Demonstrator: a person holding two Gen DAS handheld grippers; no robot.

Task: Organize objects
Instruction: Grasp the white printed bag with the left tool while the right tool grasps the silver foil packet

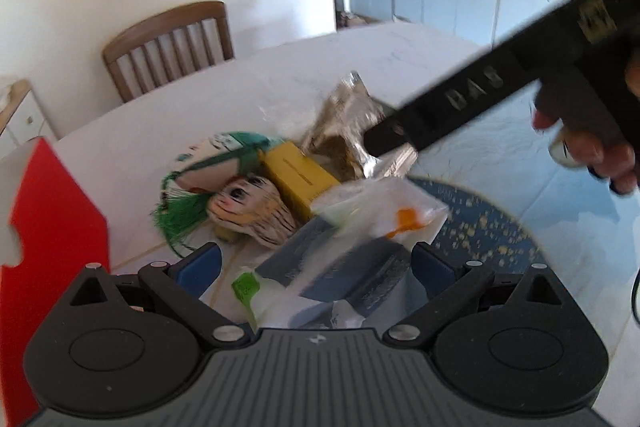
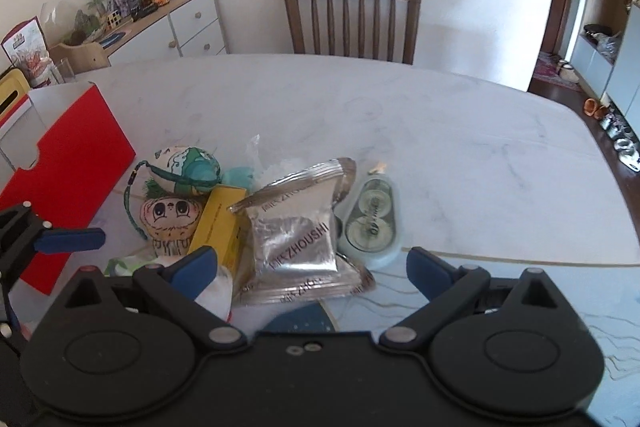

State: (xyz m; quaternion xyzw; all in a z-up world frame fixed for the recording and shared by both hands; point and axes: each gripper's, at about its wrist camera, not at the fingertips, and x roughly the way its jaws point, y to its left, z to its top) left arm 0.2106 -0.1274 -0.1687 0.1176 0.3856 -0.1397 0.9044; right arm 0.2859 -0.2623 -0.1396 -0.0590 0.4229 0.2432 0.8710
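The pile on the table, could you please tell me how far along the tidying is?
Early, by the look of it. Nothing looks sorted yet: the silver packet, yellow box, cartoon figure and correction tape sit bunched beside the red box. Both the left gripper and right gripper are open and empty, the left hovering over a clear bag. All items remain.

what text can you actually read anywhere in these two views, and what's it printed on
"MIEZHOUSHI": on the front of the upper silver foil packet, running up its face.
Lower foil packet: print along its edge, too small to read.
Correction tape dispenser: word on the reel, blurred.
Yellow box: a line of small print, unreadable.
Right gripper: raised letters on its side, motion-blurred.
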